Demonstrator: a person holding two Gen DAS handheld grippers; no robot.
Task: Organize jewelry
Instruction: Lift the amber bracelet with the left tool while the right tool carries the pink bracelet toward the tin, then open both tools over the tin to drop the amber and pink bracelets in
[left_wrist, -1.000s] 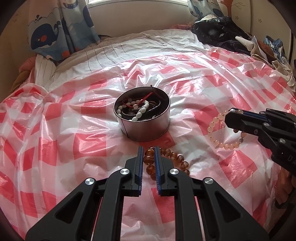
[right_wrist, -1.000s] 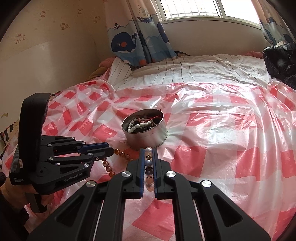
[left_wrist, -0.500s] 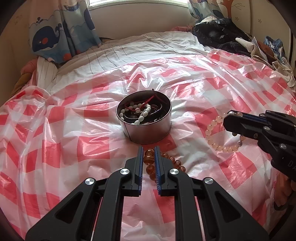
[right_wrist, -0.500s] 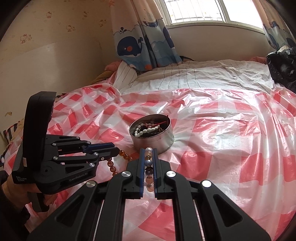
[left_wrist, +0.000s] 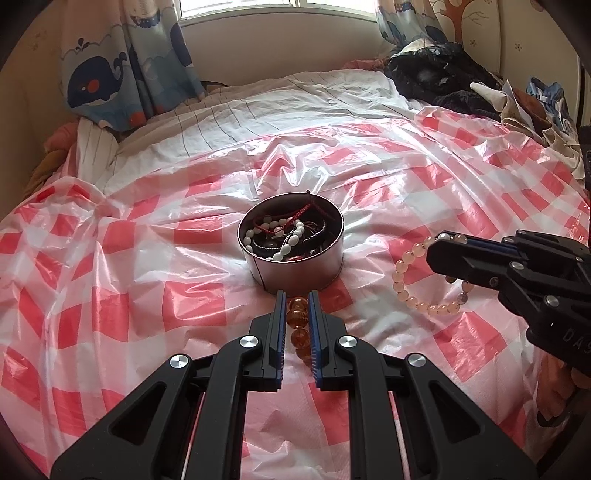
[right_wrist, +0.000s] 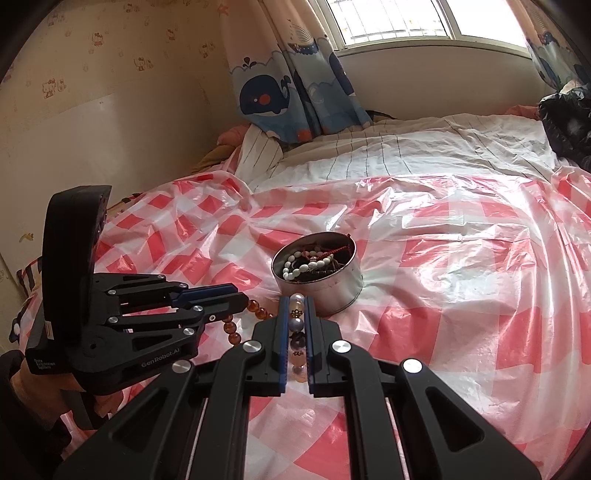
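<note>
My left gripper (left_wrist: 296, 293) is nearly closed on the amber bead bracelet (left_wrist: 298, 317): glossy round translucent beads sit between the blue ribbed pads, and the rest of the loop trails back under the fingers. In the right wrist view the same bracelet (right_wrist: 236, 325) hangs from that gripper's (right_wrist: 240, 301) tip, lower left of frame.

My right gripper (right_wrist: 296, 299) is nearly closed on the pale bead bracelet (right_wrist: 298, 332). Pearly, grey-blue and pinkish beads line up between its pads. In the left wrist view, the pale loop (left_wrist: 424, 280) hangs off the gripper's (left_wrist: 437, 247) tip at centre right, over the sheet.

The round metal tin (left_wrist: 291, 245) sits at frame centre, just beyond both tips, open-topped with a straight brushed wall. It already holds white oval beads, dark bands and a red cord that rises above the far rim.

The glossy, crinkled red-and-white checked plastic sheet (left_wrist: 110, 295) covers the bed. There is wide bare sheet left, right and behind the tin. A striped white bedsheet (left_wrist: 295, 107) lies past the plastic's far edge, a whale-print curtain (left_wrist: 122, 66) hangs at upper left, and a dark clothes pile (left_wrist: 443, 81) sits upper right.

Readable text: "GenRobot.AI" on the left gripper's body in the right wrist view. "DAS" partly shows on the right gripper's body at the right edge of the left view.
</note>
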